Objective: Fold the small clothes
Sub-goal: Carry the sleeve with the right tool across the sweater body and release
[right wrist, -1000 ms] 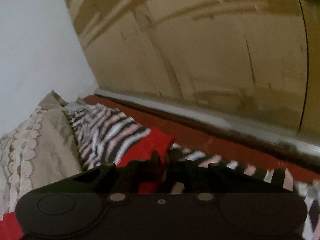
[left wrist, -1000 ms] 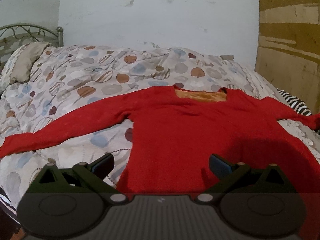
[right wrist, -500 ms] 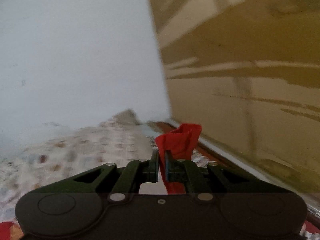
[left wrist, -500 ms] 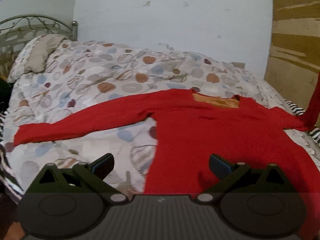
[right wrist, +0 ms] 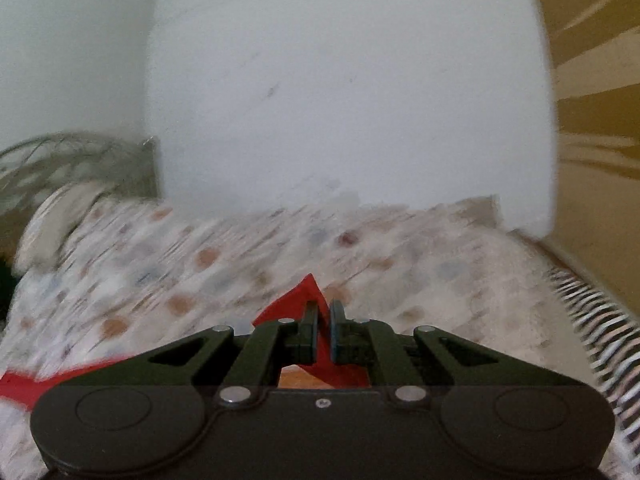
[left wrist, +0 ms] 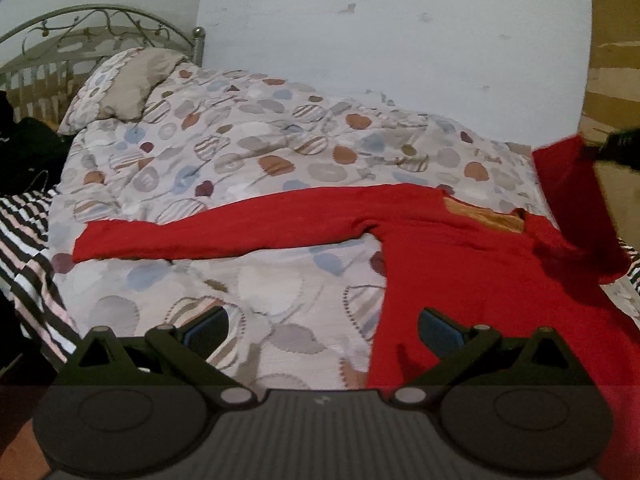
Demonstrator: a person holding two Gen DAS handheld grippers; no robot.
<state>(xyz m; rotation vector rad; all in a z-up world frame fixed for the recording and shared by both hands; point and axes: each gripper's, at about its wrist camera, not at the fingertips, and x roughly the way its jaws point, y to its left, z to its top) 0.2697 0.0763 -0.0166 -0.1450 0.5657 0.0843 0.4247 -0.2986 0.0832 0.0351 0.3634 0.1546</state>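
Observation:
A red long-sleeved sweater [left wrist: 472, 276] lies flat on the bed, neck away from me, with an orange lining at the collar. Its left sleeve [left wrist: 208, 232] stretches out to the left. My left gripper [left wrist: 322, 326] is open and empty, low over the sweater's lower left edge. My right gripper [right wrist: 323, 320] is shut on the red sleeve cuff [right wrist: 298, 300] and holds it lifted. In the left wrist view that raised right sleeve [left wrist: 568, 184] hangs at the right edge, above the sweater's shoulder.
The bed has a quilt [left wrist: 256, 152] printed with brown, blue and grey spots, a pillow [left wrist: 128, 84] and a metal headboard [left wrist: 92, 28] at far left. Striped fabric [left wrist: 28, 248] lies at the left edge. A white wall stands behind, wooden panelling [right wrist: 592, 80] right.
My right gripper has lifted the right sleeve off the bed's right edge and swung it left over the sweater. My left gripper has shifted left along the sweater's lower edge, still open.

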